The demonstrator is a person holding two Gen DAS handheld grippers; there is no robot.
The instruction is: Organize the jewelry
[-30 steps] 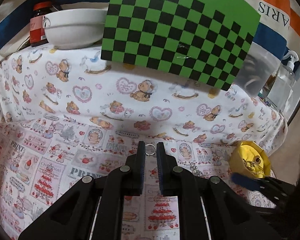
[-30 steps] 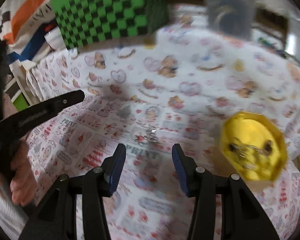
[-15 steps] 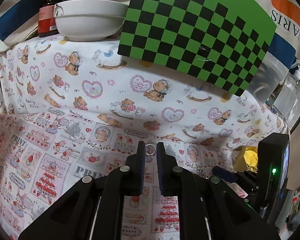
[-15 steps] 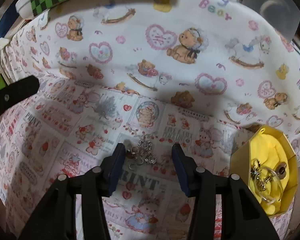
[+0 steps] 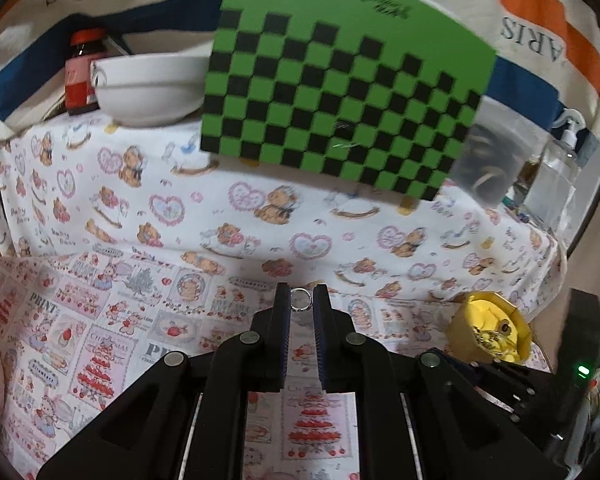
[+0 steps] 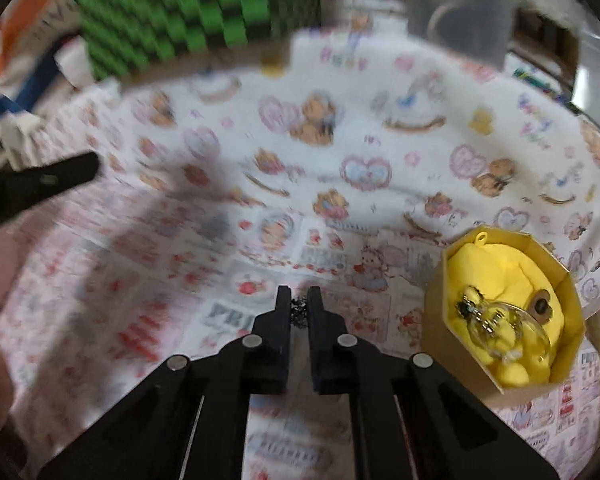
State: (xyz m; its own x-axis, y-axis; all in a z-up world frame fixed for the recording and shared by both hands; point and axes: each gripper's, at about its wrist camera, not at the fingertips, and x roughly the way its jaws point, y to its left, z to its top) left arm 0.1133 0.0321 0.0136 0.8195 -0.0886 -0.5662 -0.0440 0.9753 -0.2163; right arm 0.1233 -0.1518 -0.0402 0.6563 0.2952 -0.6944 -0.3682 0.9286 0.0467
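1. The left gripper [image 5: 301, 300] has its jaws clamped on a small silver ring [image 5: 301, 298], which sits upright between the tips, above the printed cloth [image 5: 100, 320].
2. The right gripper [image 6: 299, 300] has just been closing its jaws; they now stand nearly together, pinching a dark, glittery piece of jewelry [image 6: 299, 312] between the tips. The piece is small and blurred, so its kind cannot be told.
3. Right of the right gripper, near it on the cloth, stands a yellow box [image 6: 572, 292] with many sides, lined with yellow padding. Inside lie a clear bangle [image 6: 512, 328] and some small metal pieces.
4. In the left view the same box shows at the lower right, beside the black body of the right gripper.
5. In the right view the left gripper shows as a dark arm at the left edge.
6. The cloth covers the counter, with a teddy-bear print farther back.
7. At the back stands a green and black checkerboard [image 5: 340, 92], tilted.
8. Left of it sit a white bowl [image 5: 148, 92] and a red-lidded jar [image 5: 82, 76].
9. Right of it are a clear tub [image 5: 488, 168] and a pump bottle [image 5: 556, 176].
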